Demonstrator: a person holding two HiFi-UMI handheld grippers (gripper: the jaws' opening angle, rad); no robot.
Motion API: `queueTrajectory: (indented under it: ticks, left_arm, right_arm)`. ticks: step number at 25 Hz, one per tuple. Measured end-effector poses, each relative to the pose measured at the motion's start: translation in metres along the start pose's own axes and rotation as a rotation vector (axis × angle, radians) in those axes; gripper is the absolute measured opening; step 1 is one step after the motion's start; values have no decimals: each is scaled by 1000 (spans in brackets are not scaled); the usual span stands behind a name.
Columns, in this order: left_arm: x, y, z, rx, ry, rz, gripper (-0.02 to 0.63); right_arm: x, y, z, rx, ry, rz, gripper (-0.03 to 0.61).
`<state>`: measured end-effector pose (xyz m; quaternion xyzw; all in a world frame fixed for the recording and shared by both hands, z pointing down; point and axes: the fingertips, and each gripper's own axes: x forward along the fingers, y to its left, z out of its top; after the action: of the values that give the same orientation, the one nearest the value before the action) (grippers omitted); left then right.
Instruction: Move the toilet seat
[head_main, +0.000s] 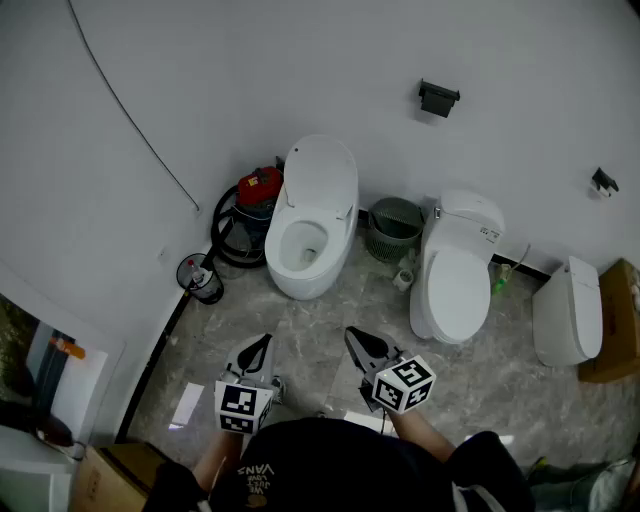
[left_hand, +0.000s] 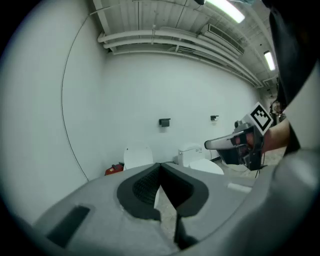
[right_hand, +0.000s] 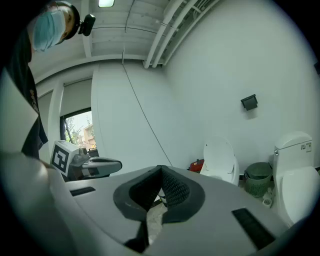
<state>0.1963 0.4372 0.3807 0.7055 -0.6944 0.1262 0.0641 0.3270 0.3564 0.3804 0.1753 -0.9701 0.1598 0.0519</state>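
A white toilet (head_main: 305, 245) stands by the back wall with its lid (head_main: 322, 175) raised and the bowl open; the seat cannot be told apart from the lid. To its right is a second toilet (head_main: 455, 285) with the lid down. My left gripper (head_main: 263, 343) and right gripper (head_main: 353, 335) hover side by side over the floor, well short of both toilets, each shut and holding nothing. The left gripper view shows the raised lid (left_hand: 138, 156) past the shut jaws of that gripper (left_hand: 160, 165). From the right gripper (right_hand: 161, 169) the open toilet (right_hand: 220, 160) lies ahead to the right.
A red vacuum cleaner (head_main: 258, 190) with a black hose sits left of the open toilet, and a small black bin (head_main: 200, 278) is nearer. A green basket (head_main: 393, 228) stands between the toilets. A third white fixture (head_main: 570, 315) and a cardboard box (head_main: 615, 320) are at the right.
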Motion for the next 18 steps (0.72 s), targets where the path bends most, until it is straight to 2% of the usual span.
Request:
queueTrajectory:
  ticks: [8, 12, 13, 14, 15, 16, 18]
  left_arm:
    - [1, 12, 1, 7, -28, 33, 9]
    - [12, 21, 4, -32, -21, -16, 21]
    - [16, 24, 8, -47, -24, -30, 70]
    - [20, 29, 12, -58, -40, -40, 123]
    - [25, 35, 15, -62, -62, -46, 186]
    - [30, 41, 17, -59, -80, -52, 218]
    - [38, 54, 18, -42, -87, -64, 230]
  right_arm:
    - [5, -5, 10, 1, -27, -3, 0]
    - [14, -16, 17, 14, -62, -46, 2]
    - [18, -20, 19, 20, -67, -62, 35]
    - [22, -25, 21, 29, -72, -79, 103]
    - [28, -29, 22, 38, -74, -97, 144]
    - [33, -33, 23, 44, -72, -115, 168]
    - [45, -37, 25, 44, -65, -143, 217]
